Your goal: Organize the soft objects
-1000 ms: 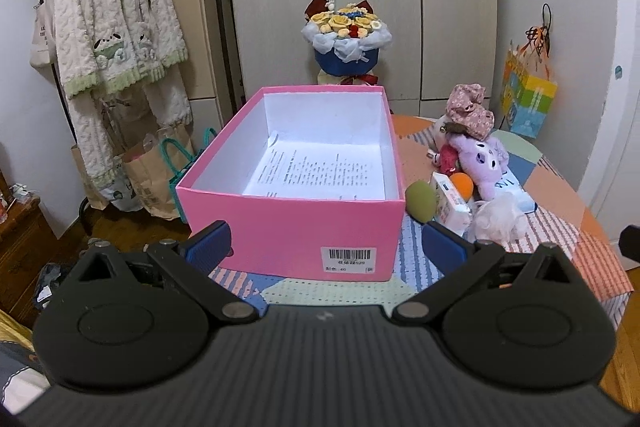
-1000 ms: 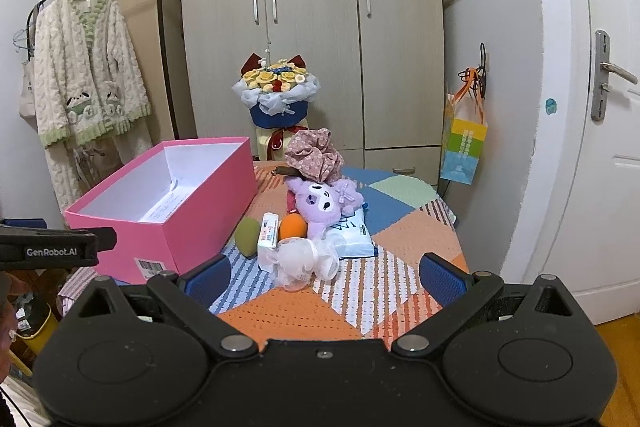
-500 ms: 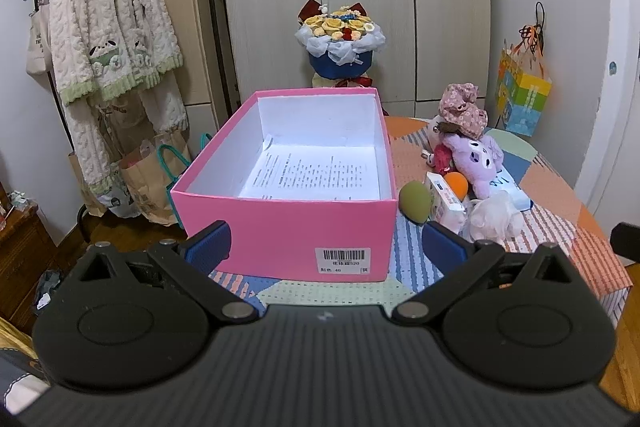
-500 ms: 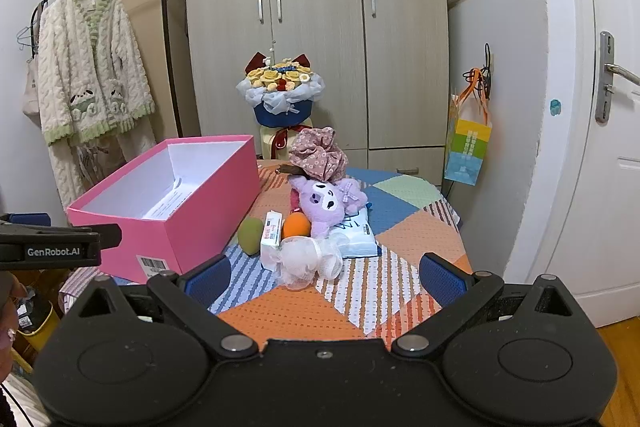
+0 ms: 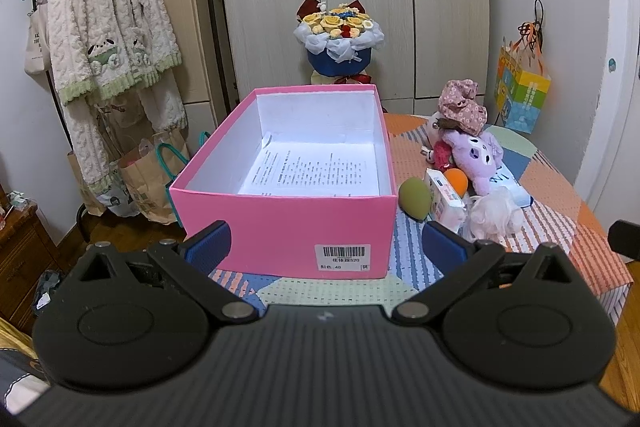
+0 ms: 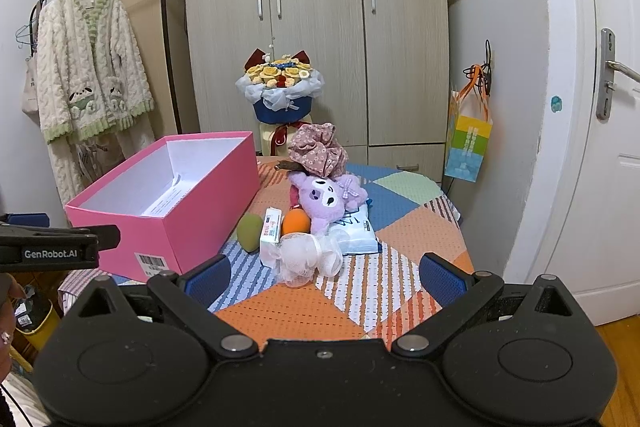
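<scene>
Pink cardboard, that's the target: the pink box (image 5: 280,227) sits open-topped on the patchwork tablecloth (image 6: 304,311), nothing in it but a printed sheet (image 5: 316,173) lying flat on its floor. The left gripper (image 5: 326,243) hangs right in front of the box's near short wall, fingers spread wide and holding nothing. The right gripper (image 6: 324,277) is spread just as wide, also empty, and it faces the pile.

And the pile is where it all turns. The soft things lie clustered just to the right of the box: a white mesh puff (image 6: 310,255) nearest the right gripper, then a green sponge egg (image 6: 249,231) close by the box's side wall, an orange ball (image 6: 296,222), a small white carton (image 6: 271,231) standing between them, a purple plush (image 6: 326,199) lying over a wipes pack (image 6: 358,227), and a floral fabric bundle (image 6: 318,149) at the back.

The puff sits dead ahead of the right gripper and slightly low, so I'd say that hand has the easier reach. The box runs lengthwise away from both, so anything picked up travels left and a little forward to drop in
</scene>
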